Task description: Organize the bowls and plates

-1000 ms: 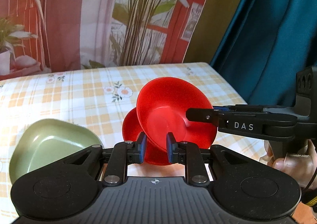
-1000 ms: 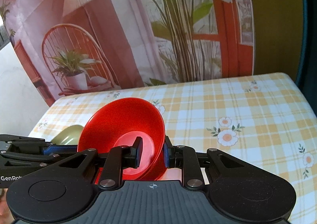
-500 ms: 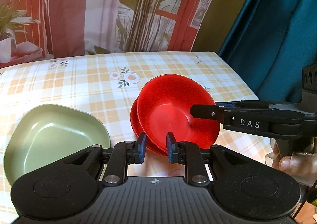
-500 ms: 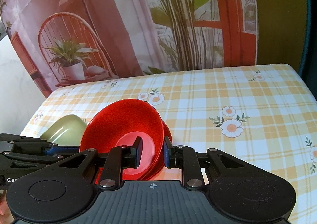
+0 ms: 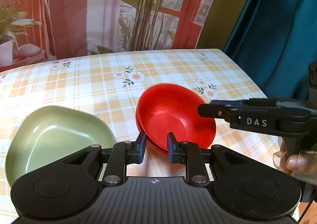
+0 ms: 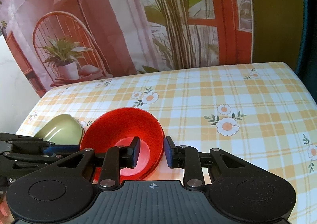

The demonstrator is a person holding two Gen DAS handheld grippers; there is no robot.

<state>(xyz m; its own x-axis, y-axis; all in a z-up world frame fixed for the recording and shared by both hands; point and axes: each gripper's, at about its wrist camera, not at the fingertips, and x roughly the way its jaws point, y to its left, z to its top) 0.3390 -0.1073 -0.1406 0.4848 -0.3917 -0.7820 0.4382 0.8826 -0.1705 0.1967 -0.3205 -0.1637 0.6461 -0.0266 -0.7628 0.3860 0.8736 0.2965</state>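
A red bowl (image 5: 174, 113) sits nested on a second red bowl, whose rim shows beneath it (image 5: 152, 145), on the checked tablecloth; it also shows in the right wrist view (image 6: 126, 129). My left gripper (image 5: 154, 147) straddles the near rim of the red bowls, its pads slightly apart. My right gripper (image 6: 151, 151) straddles the right rim, its pads a little off the wall; it reaches in from the right in the left wrist view (image 5: 206, 108). A green rounded-triangle bowl (image 5: 57, 136) lies to the left, also in the right wrist view (image 6: 61, 131).
The table (image 6: 227, 93) has a yellow checked cloth with flower prints. A printed backdrop (image 6: 138, 22) hangs behind its far edge. A teal curtain (image 5: 277, 31) hangs past the right edge.
The upper red bowl went from tilted and lifted to lying nested in the lower red bowl. Both grippers came down with it and their pads have spread slightly.
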